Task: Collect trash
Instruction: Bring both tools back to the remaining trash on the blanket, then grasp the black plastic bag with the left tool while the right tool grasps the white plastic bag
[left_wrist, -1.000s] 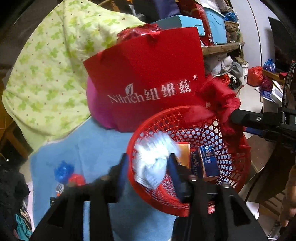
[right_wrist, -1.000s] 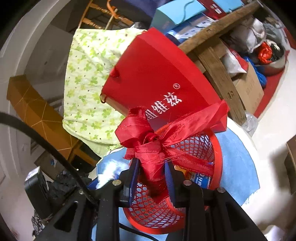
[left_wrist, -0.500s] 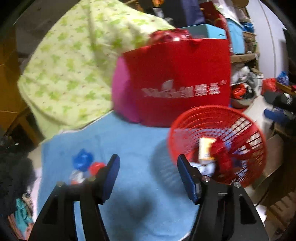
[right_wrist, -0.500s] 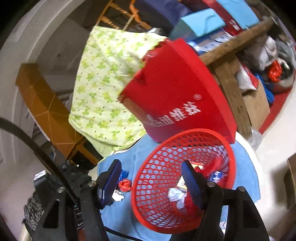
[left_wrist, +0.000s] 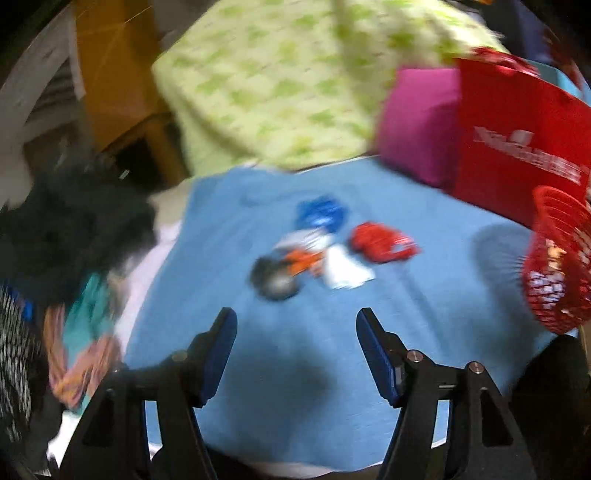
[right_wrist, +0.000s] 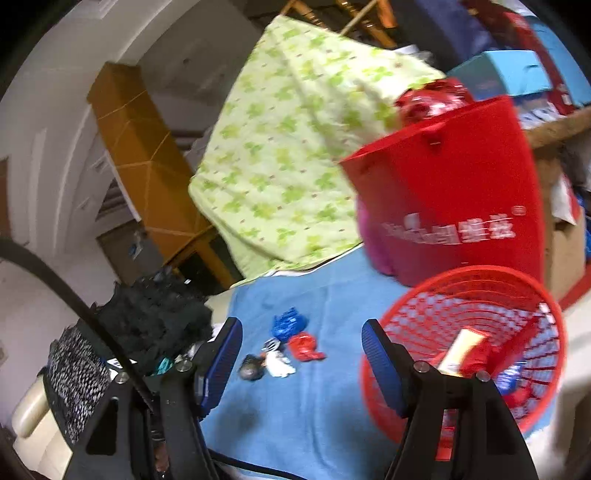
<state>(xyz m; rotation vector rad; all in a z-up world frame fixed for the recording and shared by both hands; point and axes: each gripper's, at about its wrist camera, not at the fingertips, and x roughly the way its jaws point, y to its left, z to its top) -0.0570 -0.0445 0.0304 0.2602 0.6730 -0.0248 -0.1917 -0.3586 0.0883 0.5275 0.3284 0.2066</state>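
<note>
Small trash lies in a pile on the blue cloth (left_wrist: 424, 314): a blue wrapper (left_wrist: 321, 214), a red wrapper (left_wrist: 382, 243), a white scrap (left_wrist: 345, 271) and a dark round piece (left_wrist: 275, 278). My left gripper (left_wrist: 295, 321) hangs open just short of the pile, with nothing between its fingers. The red mesh basket (left_wrist: 561, 229) sits at the right edge. In the right wrist view my right gripper (right_wrist: 301, 326) is open and empty above the cloth. The basket (right_wrist: 461, 271) is by its right finger and holds a box, red ribbon and wrappers. The blue wrapper (right_wrist: 288, 325) and red wrapper (right_wrist: 304, 347) lie ahead.
A red paper bag (right_wrist: 454, 192) and a pink bundle (left_wrist: 417, 122) stand behind the basket. A green-flowered quilt (right_wrist: 291, 158) drapes at the back. Dark clothes (right_wrist: 155, 310) are heaped at the cloth's left edge. A black cable (right_wrist: 74, 295) crosses the left.
My left gripper let go of the white tissue at the basket and swung left to the pile. My right gripper released the red ribbon into the basket, opened and pulled back upward.
</note>
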